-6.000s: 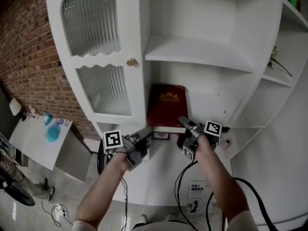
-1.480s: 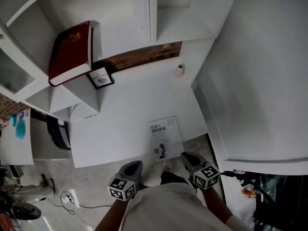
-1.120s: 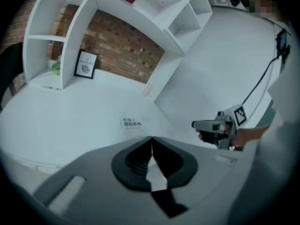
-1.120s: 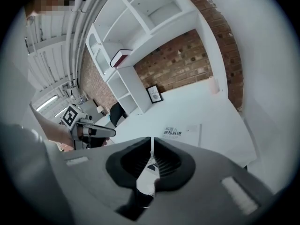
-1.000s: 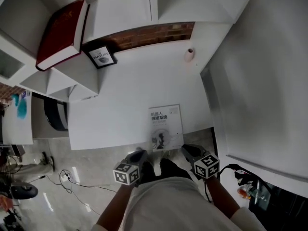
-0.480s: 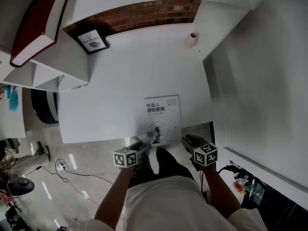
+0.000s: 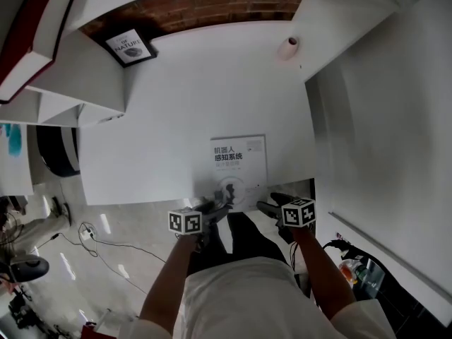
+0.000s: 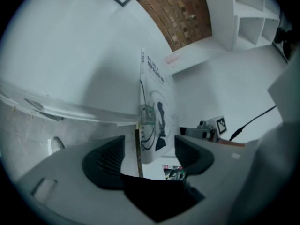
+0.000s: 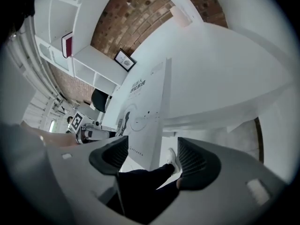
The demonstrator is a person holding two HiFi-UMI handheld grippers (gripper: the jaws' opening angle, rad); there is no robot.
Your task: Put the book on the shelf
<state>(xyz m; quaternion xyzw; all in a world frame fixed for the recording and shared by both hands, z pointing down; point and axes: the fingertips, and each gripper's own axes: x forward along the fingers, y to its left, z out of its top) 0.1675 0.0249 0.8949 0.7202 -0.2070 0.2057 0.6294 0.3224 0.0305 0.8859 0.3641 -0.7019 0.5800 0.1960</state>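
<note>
A white paperback book [image 7: 239, 164] with a dark printed title lies flat at the near edge of the white table [image 7: 162, 133]. My left gripper [image 7: 217, 207] is at the book's near left corner and my right gripper [image 7: 268, 203] at its near right corner. Both have just been opening and stand open. In the left gripper view the book [image 8: 153, 108] shows edge-on between the spread jaws of my left gripper [image 8: 147, 154], untouched by the pads. In the right gripper view the book [image 9: 144, 118] reaches down between the jaws of my right gripper [image 9: 150, 156], also untouched. A dark red book [image 7: 21, 44] lies on the white shelf [image 7: 67, 73].
A small framed picture [image 7: 131, 48] leans under the shelf at the table's far left. A small pale cup [image 7: 288, 46] stands at the far right by the brick wall [image 7: 212, 2]. A white panel [image 7: 381, 140] borders the table's right side. The person's legs are below the table edge.
Both grippers have dropped from in front of the body to the white book's near edge, and their jaws have spread apart. The view has tilted down, sliding the shelf to the upper left.
</note>
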